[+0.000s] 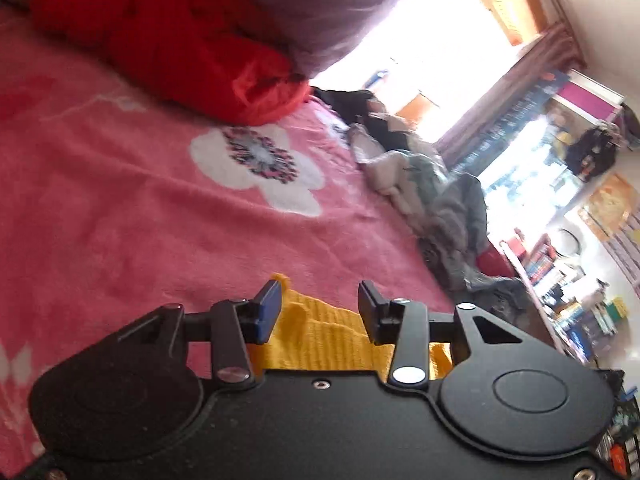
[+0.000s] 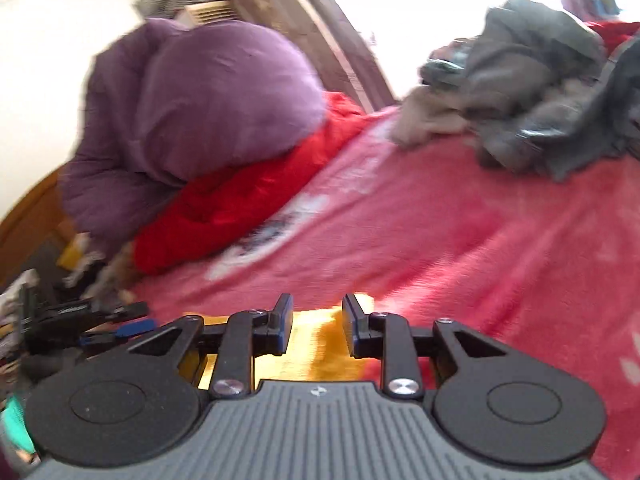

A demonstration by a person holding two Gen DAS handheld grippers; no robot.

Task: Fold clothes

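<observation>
A pink fleece blanket [image 1: 120, 208] with white flower prints covered the bed. At its far left lay a red padded jacket [image 1: 168, 40] with a purple padded jacket [image 2: 192, 108] piled on top of it. Further right, a heap of grey and black clothes [image 1: 440, 200] sat near the bed's edge, before a bright window [image 1: 432, 36] with a curtain, and crowded shelves [image 1: 560, 280] stood at the far right of the room.

The left hand-held gripper [image 1: 320, 312] hung low over a yellow knitted garment [image 1: 320, 340] on the blanket, jaws apart and holding nothing. The right hand-held gripper [image 2: 318, 326] was likewise spread and unloaded, with the same yellow cloth [image 2: 320, 348] lying blurred beneath its fingers.
</observation>
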